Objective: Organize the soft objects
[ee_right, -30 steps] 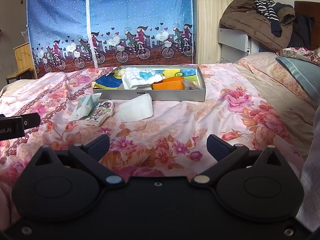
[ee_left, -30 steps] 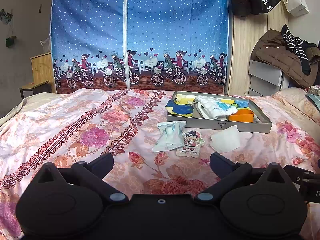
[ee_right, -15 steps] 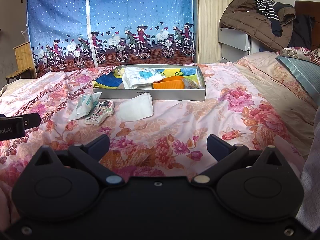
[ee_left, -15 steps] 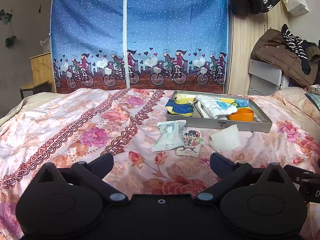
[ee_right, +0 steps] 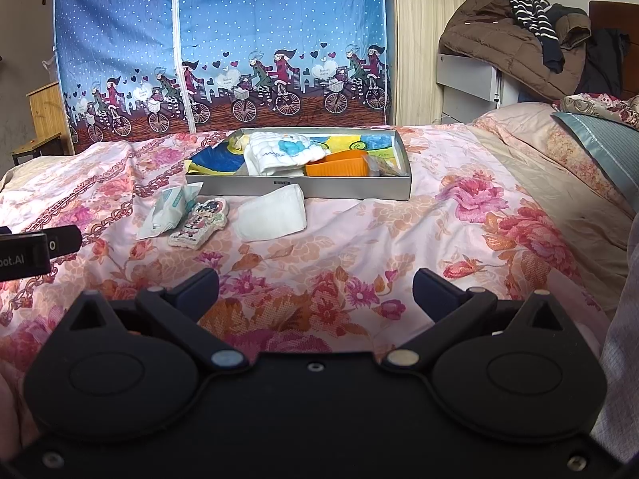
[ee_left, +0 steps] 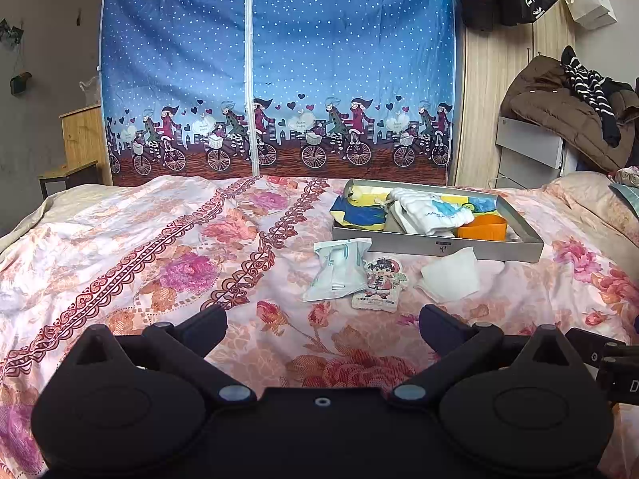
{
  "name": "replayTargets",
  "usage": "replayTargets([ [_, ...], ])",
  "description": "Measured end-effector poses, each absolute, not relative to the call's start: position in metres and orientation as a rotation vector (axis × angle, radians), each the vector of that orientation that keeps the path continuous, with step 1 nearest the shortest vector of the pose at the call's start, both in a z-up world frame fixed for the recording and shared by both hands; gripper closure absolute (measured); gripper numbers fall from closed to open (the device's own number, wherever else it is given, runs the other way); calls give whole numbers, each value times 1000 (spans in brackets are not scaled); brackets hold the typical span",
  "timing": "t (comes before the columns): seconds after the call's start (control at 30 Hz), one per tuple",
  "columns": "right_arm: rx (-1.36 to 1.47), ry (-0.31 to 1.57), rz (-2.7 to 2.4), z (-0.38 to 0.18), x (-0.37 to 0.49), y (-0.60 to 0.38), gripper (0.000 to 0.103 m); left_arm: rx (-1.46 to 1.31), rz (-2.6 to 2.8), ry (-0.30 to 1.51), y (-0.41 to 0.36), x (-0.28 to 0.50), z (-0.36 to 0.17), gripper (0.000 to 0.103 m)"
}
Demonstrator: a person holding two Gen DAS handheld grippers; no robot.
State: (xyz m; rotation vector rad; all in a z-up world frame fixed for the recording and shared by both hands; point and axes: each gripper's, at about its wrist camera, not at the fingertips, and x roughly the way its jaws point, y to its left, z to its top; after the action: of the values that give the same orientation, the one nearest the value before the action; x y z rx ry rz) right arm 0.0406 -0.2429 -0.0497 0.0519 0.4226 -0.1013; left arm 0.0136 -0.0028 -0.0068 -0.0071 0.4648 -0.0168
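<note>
Grey tray (ee_left: 439, 245) sits far right on the bed (ee_left: 159, 247); tissue pack (ee_left: 339, 269), cartoon pouch (ee_left: 379, 283) and white cloth (ee_left: 449, 277) lie just near it. Left gripper (ee_left: 321, 319) and right gripper (ee_right: 315, 285) both hang wide open, empty.

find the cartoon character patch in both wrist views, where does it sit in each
Left wrist: cartoon patch right of centre, between tissue pack and white cloth.
Right wrist: cartoon patch left of centre, same neighbours.
Shared landmark: grey tray just behind it.
</note>
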Motion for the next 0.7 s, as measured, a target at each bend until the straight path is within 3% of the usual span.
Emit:
replayTargets([
  [0.7, 48, 436, -104, -49, 42, -245, 0, -3, -19, 470, -3, 14, -8, 1],
])
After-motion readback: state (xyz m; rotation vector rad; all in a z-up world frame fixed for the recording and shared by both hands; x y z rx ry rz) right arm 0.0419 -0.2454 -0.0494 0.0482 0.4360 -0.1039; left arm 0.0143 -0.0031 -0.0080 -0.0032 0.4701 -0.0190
